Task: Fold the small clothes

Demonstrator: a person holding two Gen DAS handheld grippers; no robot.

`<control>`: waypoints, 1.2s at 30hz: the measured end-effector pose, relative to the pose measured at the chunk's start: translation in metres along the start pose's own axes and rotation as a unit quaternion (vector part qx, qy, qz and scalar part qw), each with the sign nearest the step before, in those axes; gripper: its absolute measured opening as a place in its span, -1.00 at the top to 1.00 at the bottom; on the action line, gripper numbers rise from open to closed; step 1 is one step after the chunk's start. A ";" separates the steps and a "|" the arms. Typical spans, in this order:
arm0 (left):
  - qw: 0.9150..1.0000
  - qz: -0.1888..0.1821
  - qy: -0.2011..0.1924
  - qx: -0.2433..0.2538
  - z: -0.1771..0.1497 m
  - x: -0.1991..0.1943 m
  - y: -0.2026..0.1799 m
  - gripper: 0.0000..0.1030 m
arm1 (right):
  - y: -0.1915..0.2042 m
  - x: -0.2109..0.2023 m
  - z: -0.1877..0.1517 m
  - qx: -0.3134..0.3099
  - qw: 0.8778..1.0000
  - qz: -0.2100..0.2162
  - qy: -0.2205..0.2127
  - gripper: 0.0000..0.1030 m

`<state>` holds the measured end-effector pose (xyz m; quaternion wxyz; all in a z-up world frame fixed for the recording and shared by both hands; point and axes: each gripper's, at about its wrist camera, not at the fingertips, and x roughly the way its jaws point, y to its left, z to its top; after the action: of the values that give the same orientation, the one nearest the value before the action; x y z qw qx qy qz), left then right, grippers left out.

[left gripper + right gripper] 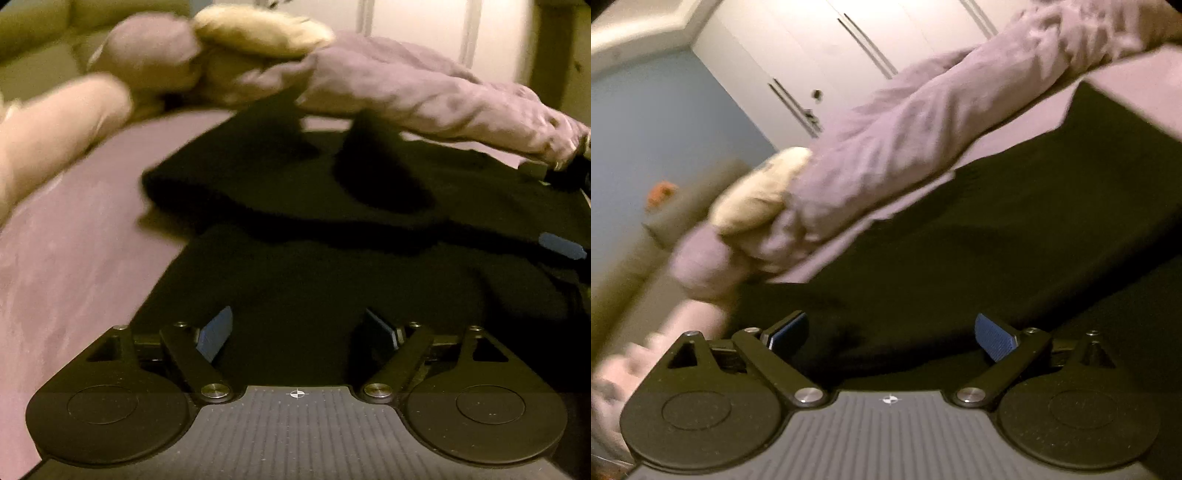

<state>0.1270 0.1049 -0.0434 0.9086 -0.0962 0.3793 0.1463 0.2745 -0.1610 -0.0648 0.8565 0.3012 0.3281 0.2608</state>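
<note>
Jaws of both tools stand spread, nothing between them. Left gripper (295, 332) hovers low over the near part of the black garment (332, 229), which lies on the mauve bed sheet (74, 229); its blue-faced fingers (218, 330) flank dark cloth without pinching it. Right gripper (892, 336) sits likewise above the same garment (997, 240), seen from the other side. A rumpled mauve duvet (406, 88) lies along the far edge of the garment, with a cream soft item (258, 31) resting on it; a pale pink cloth (44, 136) lies at far left. White wardrobe doors (849, 48) close the background.

Judged step: taking hold of the garment for a fold. An upper layer seems to lie over the lower one, though blur and darkness hide the edges. For a clean fold, each tool should probably pinch one corner of a single layer, at matching points, lift only slightly, and carry the edge across evenly. Risk: catching the sheet beneath.
</note>
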 end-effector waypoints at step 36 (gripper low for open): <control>0.996 -0.037 0.005 -0.082 0.011 -0.017 0.018 -0.64 | 0.051 -0.013 0.065 -0.108 0.991 -0.015 -0.080 0.82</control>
<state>0.1164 0.1219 -0.0251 0.9005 -0.1853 0.3667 0.1429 0.3000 -0.1569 0.0150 0.9114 0.2217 0.2326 0.2573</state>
